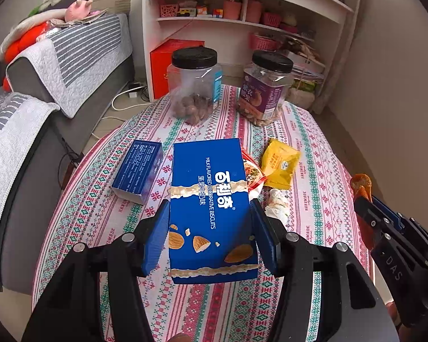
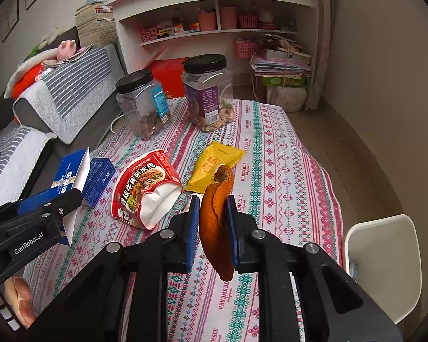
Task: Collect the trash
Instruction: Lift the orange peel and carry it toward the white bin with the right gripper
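My left gripper (image 1: 209, 208) is shut on a blue biscuit box (image 1: 211, 208) and holds it above the table; the box also shows in the right wrist view (image 2: 67, 175). My right gripper (image 2: 213, 199) is shut on a strip of orange peel (image 2: 215, 216), held above the table; the peel also shows in the left wrist view (image 1: 361, 188). On the patterned tablecloth (image 2: 285, 176) lie a red noodle cup (image 2: 145, 188), a yellow packet (image 2: 216, 165), a smaller blue box (image 1: 137, 168) and a crumpled white tissue (image 1: 276, 202).
Two black-lidded clear jars (image 1: 195, 85) (image 1: 266, 88) stand at the table's far end. A grey sofa (image 1: 42, 91) runs along the left. A white shelf unit (image 2: 214, 14) stands behind the table. A white chair (image 2: 385, 265) is at the right edge.
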